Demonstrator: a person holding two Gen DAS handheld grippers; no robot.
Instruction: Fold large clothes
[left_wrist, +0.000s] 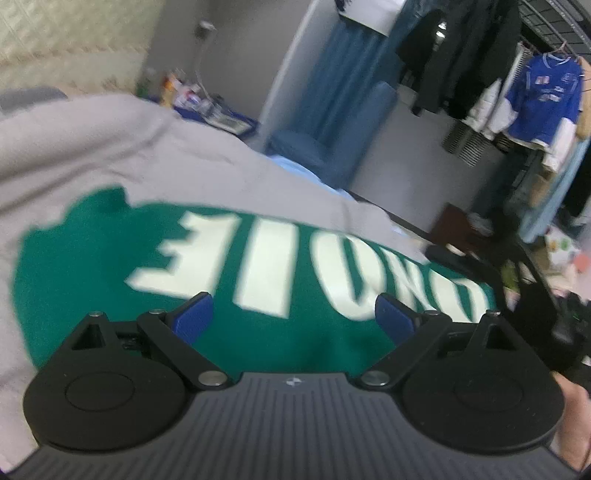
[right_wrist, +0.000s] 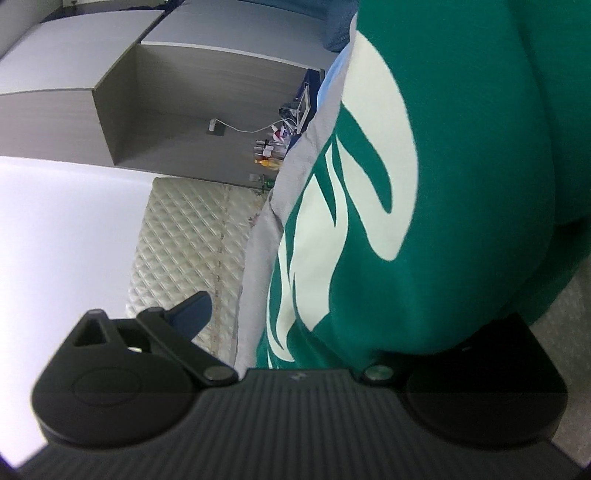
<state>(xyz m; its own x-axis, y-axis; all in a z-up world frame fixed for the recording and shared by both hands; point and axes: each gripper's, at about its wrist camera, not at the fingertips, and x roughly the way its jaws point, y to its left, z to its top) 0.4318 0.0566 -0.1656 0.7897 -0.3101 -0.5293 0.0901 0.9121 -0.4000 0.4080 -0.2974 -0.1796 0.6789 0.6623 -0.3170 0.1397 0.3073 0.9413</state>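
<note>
A large grey garment (left_wrist: 122, 147) with a green print and cream letters (left_wrist: 266, 258) lies spread out and fills the left wrist view. My left gripper (left_wrist: 293, 317) hovers just above the print, jaws wide apart and empty. In the right wrist view the same garment (right_wrist: 461, 166) fills the right half, very close. My right gripper (right_wrist: 295, 325) is turned on its side. Its left finger (right_wrist: 194, 310) shows spread wide. The right finger is hidden under the green cloth, which drapes over that side of the gripper.
A cluttered side table (left_wrist: 199, 99) stands beyond the garment. A clothes rack with a blue jersey (left_wrist: 543, 99) and dark coats is at the right. A quilted mattress (right_wrist: 192, 251) and grey cabinets (right_wrist: 184, 118) show in the right wrist view.
</note>
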